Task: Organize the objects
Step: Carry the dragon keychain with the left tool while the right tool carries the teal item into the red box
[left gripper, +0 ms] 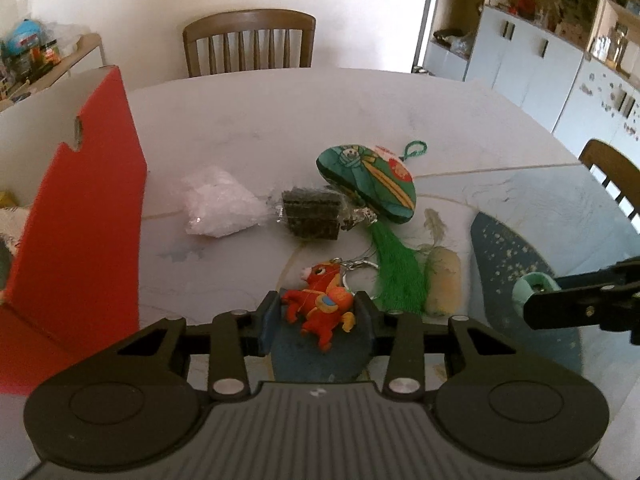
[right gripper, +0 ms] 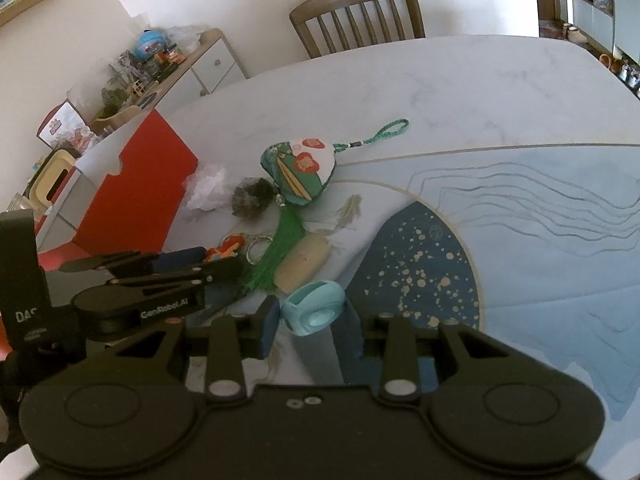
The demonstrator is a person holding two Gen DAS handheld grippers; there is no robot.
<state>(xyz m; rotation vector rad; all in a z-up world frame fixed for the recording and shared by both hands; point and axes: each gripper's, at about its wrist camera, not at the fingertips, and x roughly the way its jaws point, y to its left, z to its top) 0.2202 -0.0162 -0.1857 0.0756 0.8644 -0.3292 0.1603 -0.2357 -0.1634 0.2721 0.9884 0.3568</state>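
Observation:
A red horse keychain lies between the pads of my left gripper, which presses on it from both sides just above the table. From the right wrist view the same gripper reaches in from the left, with the toy at its tips. My right gripper is shut on a small mint-green round object, seen at the right edge of the left wrist view. Behind lie a green embroidered sachet with a tassel, a dark wrapped packet and a clear plastic bag.
An open red and white box stands at the left on the white table. A beige oblong shape sits beside the tassel. Wooden chairs stand at the far side and the right. Cabinets line the right wall.

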